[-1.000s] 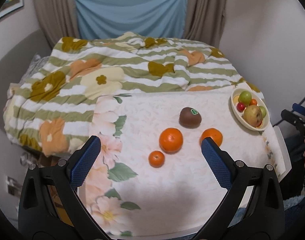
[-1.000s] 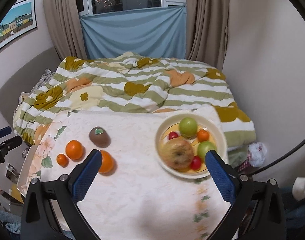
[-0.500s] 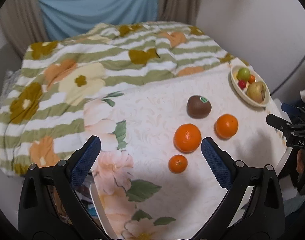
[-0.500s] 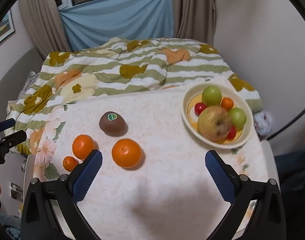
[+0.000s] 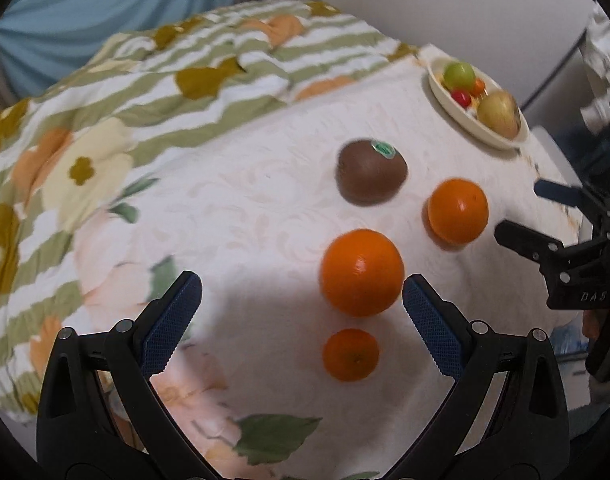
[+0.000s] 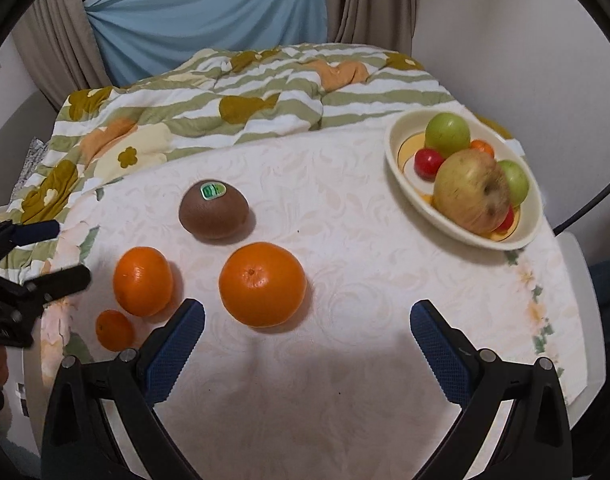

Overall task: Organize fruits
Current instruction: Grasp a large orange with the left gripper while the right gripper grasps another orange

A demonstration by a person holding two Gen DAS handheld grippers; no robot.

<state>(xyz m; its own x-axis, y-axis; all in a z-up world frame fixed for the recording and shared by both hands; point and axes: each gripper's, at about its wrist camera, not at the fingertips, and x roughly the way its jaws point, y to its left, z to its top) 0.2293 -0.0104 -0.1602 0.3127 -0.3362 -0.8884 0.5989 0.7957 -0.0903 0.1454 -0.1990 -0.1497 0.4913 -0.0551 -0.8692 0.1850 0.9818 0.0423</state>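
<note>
Nearest the left gripper (image 5: 301, 300), whose blue-padded jaws stand wide apart and hold nothing, lies the small round orange mandarin (image 5: 350, 355), just inside the span of the jaws. Directly beyond it sits the large glossy orange (image 5: 362, 272), close to the inner face of that gripper's right-hand pad. The risk I judge here: closing on either one could nudge the other, since they sit nearly touching, and a round fruit on the white embossed tablecloth (image 6: 345, 240) would roll towards the table edge.

The right gripper (image 6: 307, 334) is likewise fully open and empty, hovering over bare cloth with the second large orange (image 6: 262, 284) just ahead of its left-hand pad; an off-centre pinch there could squirt the fruit sideways.

Farther on lies the brown oval kiwi with a green sticker (image 6: 213, 209). Its long axis runs roughly left to right in the right wrist view, sticker facing up.

Farthest, at the table's right edge, stands the cream oval bowl (image 6: 393, 148), already crowded with a big yellowish apple (image 6: 471, 190) and smaller green and red fruits; anything dropped on that pile may tumble out.
</note>
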